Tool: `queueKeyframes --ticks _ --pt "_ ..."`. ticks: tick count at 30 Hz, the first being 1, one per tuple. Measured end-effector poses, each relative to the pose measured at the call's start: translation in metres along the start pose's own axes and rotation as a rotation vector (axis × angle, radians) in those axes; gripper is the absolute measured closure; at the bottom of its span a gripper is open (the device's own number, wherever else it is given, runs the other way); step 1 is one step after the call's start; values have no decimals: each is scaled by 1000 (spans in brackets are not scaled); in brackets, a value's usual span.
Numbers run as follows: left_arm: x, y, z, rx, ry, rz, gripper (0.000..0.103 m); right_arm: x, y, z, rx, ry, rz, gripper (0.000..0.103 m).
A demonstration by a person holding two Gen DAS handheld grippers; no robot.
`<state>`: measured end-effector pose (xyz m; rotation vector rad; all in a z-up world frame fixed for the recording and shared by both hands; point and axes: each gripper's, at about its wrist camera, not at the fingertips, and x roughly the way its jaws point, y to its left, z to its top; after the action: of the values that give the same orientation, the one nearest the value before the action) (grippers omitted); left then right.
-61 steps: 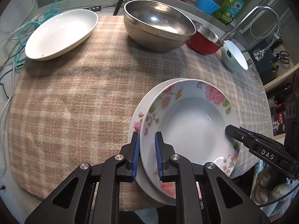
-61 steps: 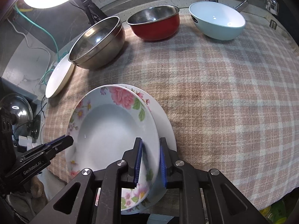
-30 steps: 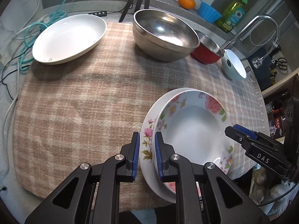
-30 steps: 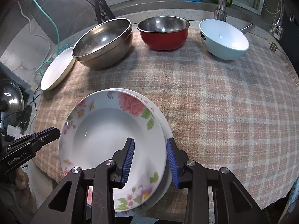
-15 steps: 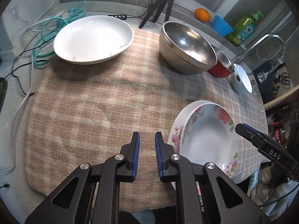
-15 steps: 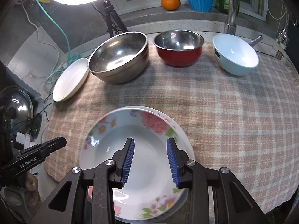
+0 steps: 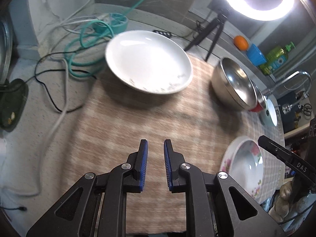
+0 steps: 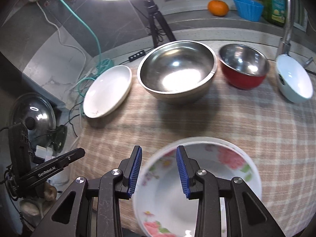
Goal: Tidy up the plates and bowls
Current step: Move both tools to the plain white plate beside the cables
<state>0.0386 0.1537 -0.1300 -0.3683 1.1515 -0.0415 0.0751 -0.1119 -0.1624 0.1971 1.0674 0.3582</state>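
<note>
A flowered deep plate [image 8: 199,189] lies stacked on another plate near the front edge of the checked cloth; it also shows in the left wrist view [image 7: 244,163]. A plain white plate [image 7: 148,61] lies at the far left, also in the right wrist view [image 8: 108,90]. A large steel bowl [image 8: 177,69], a red bowl [image 8: 244,67] and a pale blue bowl [image 8: 293,79] stand in a row at the back. My left gripper [image 7: 155,165] is slightly open and empty over bare cloth. My right gripper [image 8: 159,169] is open and empty above the flowered plate's left rim.
A ring light on a tripod [image 8: 156,19] stands behind the bowls. Green and white cables [image 7: 85,35] lie left of the cloth. An orange [image 8: 218,7], a blue cup [image 8: 247,8] and a soap bottle stand on the back ledge. A tap [image 8: 286,31] rises at the right.
Both grippers let go of the flowered plate, which now rests on the other plate. The left gripper swung left toward the white plate. The right gripper opened and pulled back.
</note>
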Motion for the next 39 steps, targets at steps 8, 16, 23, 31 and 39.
queueKeyframes --ticks 8,16,23,31,39 --pt "-6 37 42 -30 -50 29 88 26 44 42 -43 -8 56 70" --pt "4 59 77 -86 -57 15 88 60 91 86 -144 -3 45 70" --pt "23 66 91 -141 -40 -6 88 106 101 117 -128 58 39 70" --pt "40 70 102 -174 -32 10 88 139 81 148 -95 101 4 70" --pt "57 73 112 -181 -14 7 88 164 68 163 -76 140 -7 71"
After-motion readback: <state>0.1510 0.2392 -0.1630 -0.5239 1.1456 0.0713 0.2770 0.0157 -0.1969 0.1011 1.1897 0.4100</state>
